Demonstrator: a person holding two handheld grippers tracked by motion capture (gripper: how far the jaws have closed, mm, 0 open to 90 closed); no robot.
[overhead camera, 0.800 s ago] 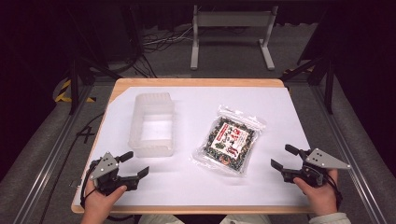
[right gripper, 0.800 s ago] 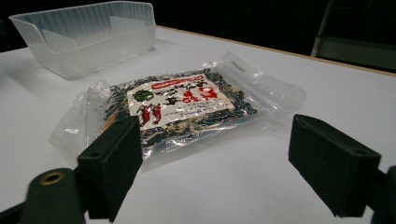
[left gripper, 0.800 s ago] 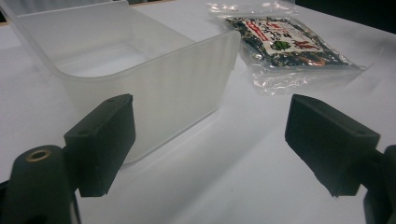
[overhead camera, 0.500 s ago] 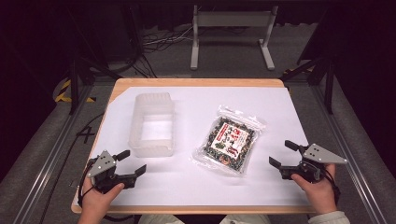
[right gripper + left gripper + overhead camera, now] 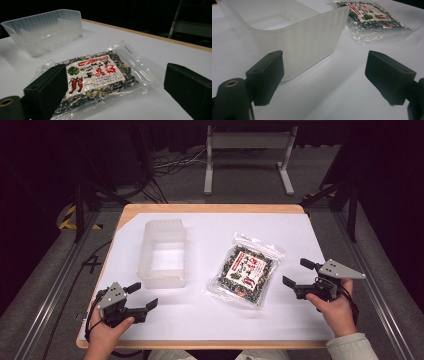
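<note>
Because the snack bag [image 5: 245,274] lies flat on the white worktop [image 5: 300,235] just beside the empty clear tub [image 5: 163,254], the right tongs [image 5: 298,274] face it wide open, holding nothing, while the left tongs [image 5: 141,296] wait open and empty near the tub's corner.

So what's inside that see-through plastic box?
Nothing that shows. The plastic box looks empty: its pale bottom is bare in the high view. The packet of dark dried food lies beside it on the white table, not inside.
</note>
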